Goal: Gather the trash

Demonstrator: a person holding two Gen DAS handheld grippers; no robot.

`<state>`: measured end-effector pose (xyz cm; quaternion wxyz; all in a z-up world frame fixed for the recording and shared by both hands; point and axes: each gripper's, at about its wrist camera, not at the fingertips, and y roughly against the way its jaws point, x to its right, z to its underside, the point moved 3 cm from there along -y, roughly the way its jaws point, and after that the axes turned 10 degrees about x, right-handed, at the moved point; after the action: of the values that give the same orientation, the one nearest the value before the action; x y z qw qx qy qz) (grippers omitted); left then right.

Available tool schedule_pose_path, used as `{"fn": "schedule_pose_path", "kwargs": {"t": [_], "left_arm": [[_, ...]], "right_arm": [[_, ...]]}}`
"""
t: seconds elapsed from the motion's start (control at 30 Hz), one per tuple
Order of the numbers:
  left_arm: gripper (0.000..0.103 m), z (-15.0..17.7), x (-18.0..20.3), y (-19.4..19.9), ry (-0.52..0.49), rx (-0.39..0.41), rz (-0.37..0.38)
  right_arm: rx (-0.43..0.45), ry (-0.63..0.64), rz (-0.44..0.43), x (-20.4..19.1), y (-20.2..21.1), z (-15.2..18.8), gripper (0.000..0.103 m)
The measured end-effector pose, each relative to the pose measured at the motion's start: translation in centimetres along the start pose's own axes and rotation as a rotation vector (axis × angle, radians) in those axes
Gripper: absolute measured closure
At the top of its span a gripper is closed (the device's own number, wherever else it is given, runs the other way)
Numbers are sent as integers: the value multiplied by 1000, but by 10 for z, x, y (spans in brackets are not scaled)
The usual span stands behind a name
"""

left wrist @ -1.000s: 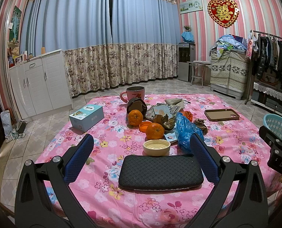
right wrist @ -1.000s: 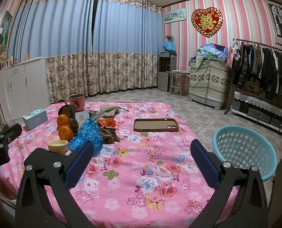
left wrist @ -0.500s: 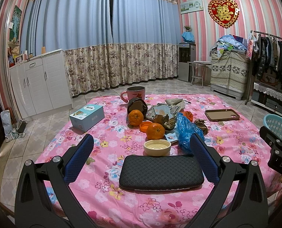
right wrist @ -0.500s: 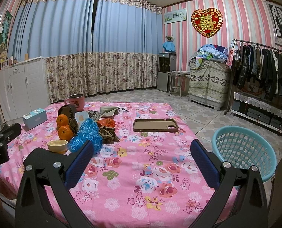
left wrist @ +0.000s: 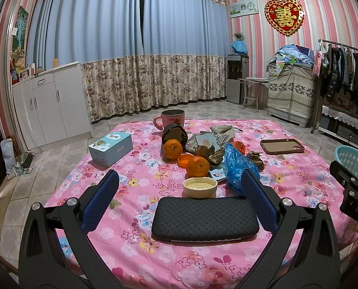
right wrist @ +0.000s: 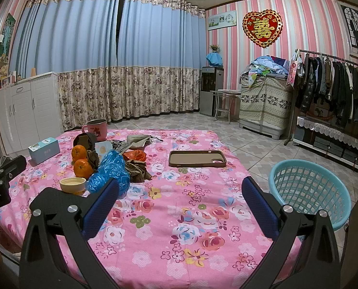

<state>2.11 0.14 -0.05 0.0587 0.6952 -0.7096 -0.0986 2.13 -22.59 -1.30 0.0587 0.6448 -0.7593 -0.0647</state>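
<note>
Two low wrist views across table (left wrist: 135, 245)

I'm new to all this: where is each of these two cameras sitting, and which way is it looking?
Left wrist: rides the left gripper, facing across the pink table at the black case; its fingers show, plus the right gripper.
Right wrist: rides the right gripper, facing the table's right part and the blue basket; its fingers show.
Shared: oranges, blue bag, phone case.
</note>
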Motion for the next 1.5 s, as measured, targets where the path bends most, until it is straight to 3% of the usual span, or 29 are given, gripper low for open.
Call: {"fn": "schedule_pose_path", "kwargs": {"t": [0.47,0.73,0.93,1.1,1.37,1.5], "left_arm": [[5,-1,-2,-2,17,-11,10],[5,-23,-16,-18,76,-38,14],[5,-51,-15,-45,43,-22,5],[5,-73,-17,-79,72,-27,25],[5,-89,-19,-140,111,-47,10],[5,-84,-20,-164,124,-74,9]], "right_arm": [[-1,-3,-2,1,0,0,4],[3,-14,-1,8,-9,-19,4],[16,-1,-33,-2,-33,-42,4],[-28,-9,-81,-14,-68,-52,4],[-60,28,-115,-36,-113,-72,4],[-100,33,-132,-40,-139,-65,4]]}}
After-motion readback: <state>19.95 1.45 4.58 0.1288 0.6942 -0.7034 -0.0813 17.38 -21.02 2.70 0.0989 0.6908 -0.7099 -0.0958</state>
